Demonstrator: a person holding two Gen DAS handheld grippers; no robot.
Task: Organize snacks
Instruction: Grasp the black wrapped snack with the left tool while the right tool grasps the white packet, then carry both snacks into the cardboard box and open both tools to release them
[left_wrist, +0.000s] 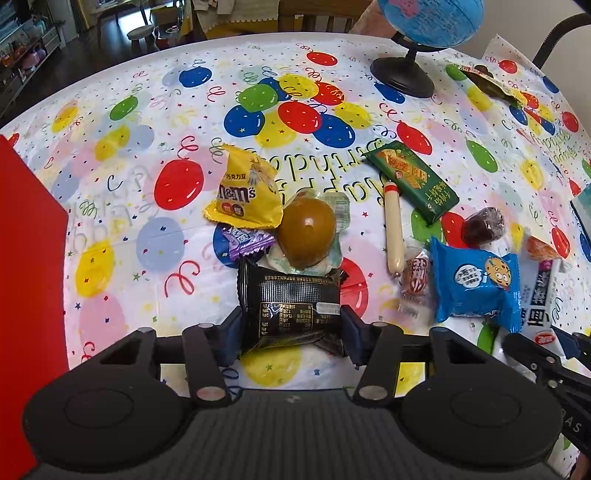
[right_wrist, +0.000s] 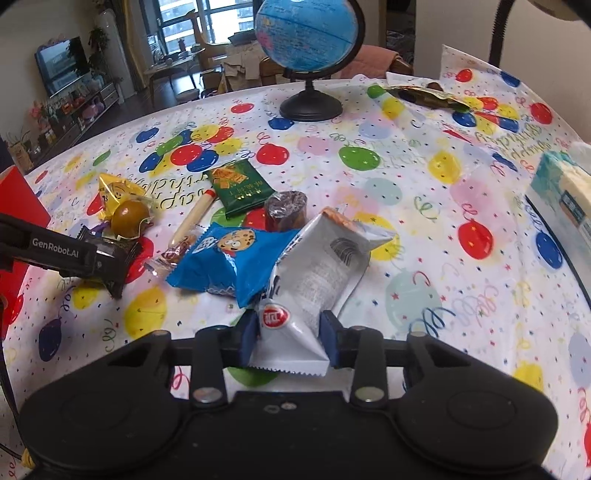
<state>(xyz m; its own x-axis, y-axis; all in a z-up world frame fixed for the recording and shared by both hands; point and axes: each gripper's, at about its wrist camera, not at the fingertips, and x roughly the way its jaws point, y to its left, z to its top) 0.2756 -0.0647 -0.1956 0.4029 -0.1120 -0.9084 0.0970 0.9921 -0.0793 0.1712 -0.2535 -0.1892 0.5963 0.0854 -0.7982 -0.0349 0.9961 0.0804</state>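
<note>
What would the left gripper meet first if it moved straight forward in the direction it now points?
Probably the brown egg in clear plastic wrap: it lies directly beyond the black snack packet that the left gripper holds. Depth is unclear, so the held packet may already touch it.

Balloon-print tablecloth (right_wrist: 424, 206), globe (right_wrist: 306, 35), television (right_wrist: 61, 64), daylit windows (right_wrist: 207, 22).

Balloon-print tablecloth (left_wrist: 122, 192) carries scattered snacks (left_wrist: 476, 284), globe (right_wrist: 308, 37), tissue box (right_wrist: 565, 195).
</note>
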